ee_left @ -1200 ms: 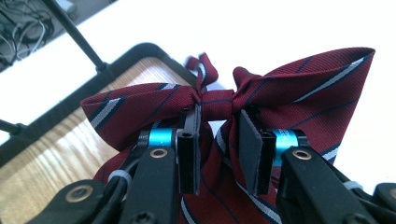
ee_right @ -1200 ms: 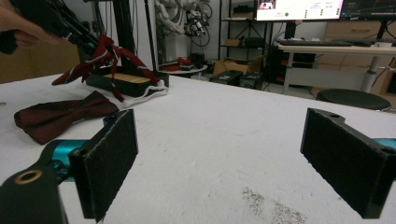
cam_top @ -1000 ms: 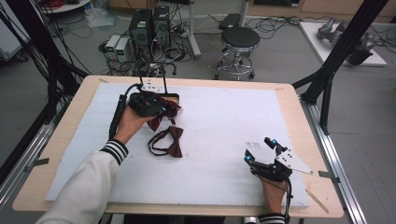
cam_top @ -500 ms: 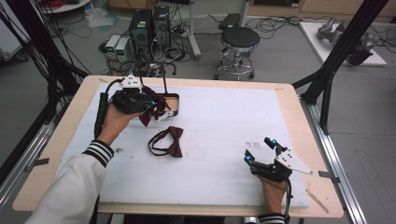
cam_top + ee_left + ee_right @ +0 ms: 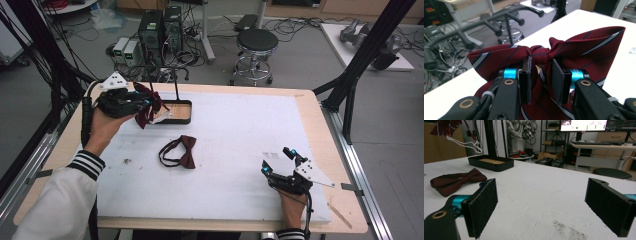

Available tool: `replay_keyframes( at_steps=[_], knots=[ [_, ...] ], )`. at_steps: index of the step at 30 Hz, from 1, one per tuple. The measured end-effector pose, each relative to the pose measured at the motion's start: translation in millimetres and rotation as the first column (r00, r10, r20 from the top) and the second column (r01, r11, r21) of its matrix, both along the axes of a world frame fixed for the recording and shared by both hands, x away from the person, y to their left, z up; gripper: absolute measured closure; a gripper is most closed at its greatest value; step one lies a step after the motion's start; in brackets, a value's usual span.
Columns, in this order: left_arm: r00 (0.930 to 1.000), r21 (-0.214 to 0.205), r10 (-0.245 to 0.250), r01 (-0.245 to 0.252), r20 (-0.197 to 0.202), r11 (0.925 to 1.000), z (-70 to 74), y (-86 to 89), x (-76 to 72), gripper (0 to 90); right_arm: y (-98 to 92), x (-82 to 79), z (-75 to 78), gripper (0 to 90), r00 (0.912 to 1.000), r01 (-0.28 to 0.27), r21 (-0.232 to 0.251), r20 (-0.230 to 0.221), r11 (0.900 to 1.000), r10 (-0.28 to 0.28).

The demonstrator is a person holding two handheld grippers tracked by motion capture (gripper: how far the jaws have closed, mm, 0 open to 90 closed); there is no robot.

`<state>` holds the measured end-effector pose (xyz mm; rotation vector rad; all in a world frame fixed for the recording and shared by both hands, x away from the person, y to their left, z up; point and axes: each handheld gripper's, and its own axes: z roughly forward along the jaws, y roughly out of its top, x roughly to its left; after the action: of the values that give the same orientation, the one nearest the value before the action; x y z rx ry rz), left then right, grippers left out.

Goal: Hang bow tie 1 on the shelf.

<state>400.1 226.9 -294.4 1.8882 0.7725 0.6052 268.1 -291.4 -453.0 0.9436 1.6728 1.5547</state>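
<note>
A: Striped tie (image 5: 564, 53) first — where is it?
B: In the air at about ten o'clock on the table (image 5: 310, 115), clamped in the left gripper (image 5: 541, 75). The jaws are closed on its knot, with the dark red wings and their navy and white stripes spreading to either side. A white strap hangs from it, seen in the right gripper view.

A: What lies below it?
B: A black tray (image 5: 176, 111) with a pale insert, just beside the tie toward three o'clock. A thin black rod stands up from its far edge.

A: And the other tie?
B: A plain dark red bow tie (image 5: 182, 152) lies flat on the white mat near the centre, its black strap looped toward nine o'clock. It sits apart from the tray, at about six o'clock from it.

A: The right gripper (image 5: 280, 161)?
B: Resting at about four o'clock on the mat, jaws spread wide with nothing between them, well apart from the bow tie.

A: Beyond the table?
B: A black stool (image 5: 256, 41) at twelve o'clock, and computer boxes with cables toward eleven
</note>
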Motion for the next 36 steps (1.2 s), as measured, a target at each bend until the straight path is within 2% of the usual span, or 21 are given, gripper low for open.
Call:
replay_keyframes(
  at_steps=[2, 4, 13, 19, 24, 30, 36],
  knots=[
    [0.9998, -0.009, 0.021, -0.021, 0.0, 0.9997, 2.6, 5.8, 0.5, 70.3, -0.1, 0.0, 0.0, 10.4, 1.0, 0.0, 0.0, 0.0, 1.0, 0.0],
    [0.9999, -0.047, 0.016, -0.016, 0.002, 0.9988, 4.6, 13.2, 1.3, 70.4, -0.1, 0.1, 0.0, 10.4, 1.0, -0.002, 0.002, 0.0, 1.0, 0.002],
    [0.9986, -0.107, 0.038, -0.034, 0.036, 0.9937, 15.0, 44.1, 8.5, 70.4, -0.3, 0.3, -0.1, 10.4, 1.0, 0.001, 0.003, 0.001, 1.0, -0.001],
    [0.9971, -0.117, 0.066, -0.061, 0.039, 0.9913, 20.2, 58.7, 19.4, 70.4, -0.2, 0.3, -0.1, 10.4, 1.0, 0.002, 0.003, 0.001, 1.0, -0.002],
    [0.9967, -0.131, 0.071, -0.065, 0.039, 0.9892, 21.8, 68.8, 31.1, 70.4, -0.4, 0.2, 0.0, 10.4, 1.0, 0.006, 0.003, -0.002, 1.0, -0.006],
    [0.9952, -0.132, 0.089, -0.082, 0.042, 0.9878, 20.5, 77.3, 48.3, 70.4, -0.6, 0.3, 0.0, 10.4, 1.0, 0.006, 0.007, -0.003, 1.0, -0.006],
    [0.9911, -0.14, 0.126, -0.119, 0.042, 0.983, 19.0, 84.6, 62.3, 70.4, -0.5, 0.2, 0.0, 10.4, 1.0, 0.006, 0.004, -0.003, 1.0, -0.006]
  ],
)
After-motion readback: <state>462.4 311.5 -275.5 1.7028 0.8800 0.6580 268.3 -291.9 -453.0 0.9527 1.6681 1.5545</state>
